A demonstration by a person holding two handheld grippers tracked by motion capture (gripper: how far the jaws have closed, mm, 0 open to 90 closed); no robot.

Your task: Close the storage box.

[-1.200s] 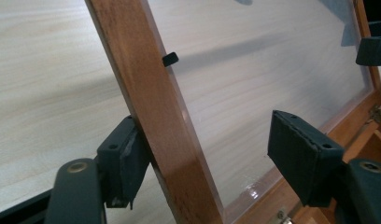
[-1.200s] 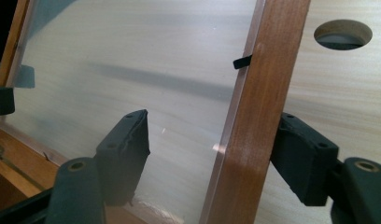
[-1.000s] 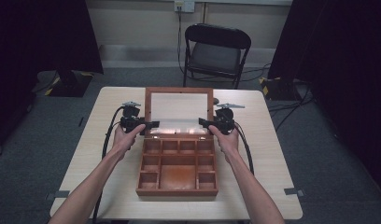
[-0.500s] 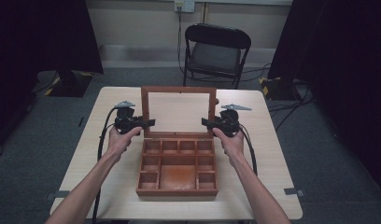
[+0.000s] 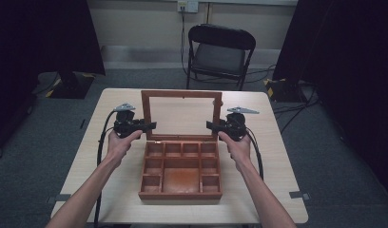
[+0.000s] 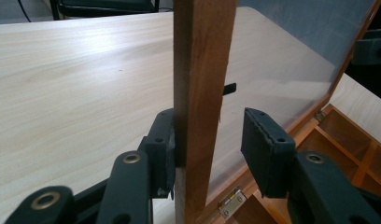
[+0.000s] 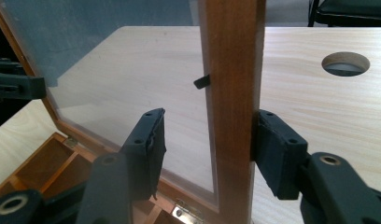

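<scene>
- step in hand: swinging up the glass-paned lid [image 5: 181, 94] of the wooden compartment box [image 5: 180, 194]. the lid stands about upright on its back hinges, so the opening looks nearly done.
- left gripper [image 5: 151, 125]: its jaws straddle the lid's left side rail [image 6: 202, 70]. one pad touches the outer face and the other stands off over the glass, so it is released, not clenched.
- right gripper [image 5: 210, 125]: its jaws have just been closing with the lid's right side rail [image 7: 230, 70] between them. one pad rests on the outer face and the other is apart from the rail, so there is no clamp yet.
- next move, as i judge it: either ease the lid a little past upright so it rests back by itself, or pinch both rails firmly before moving. with the hold this loose, it could drop forward.
- the box sits mid-table [image 5: 277, 190], just in front of the person. it is reddish-brown wood, with small cells around a larger middle bay, all bare. the pane is clear, and a brass hinge [image 6: 233, 199] shows at the lid's foot.
</scene>
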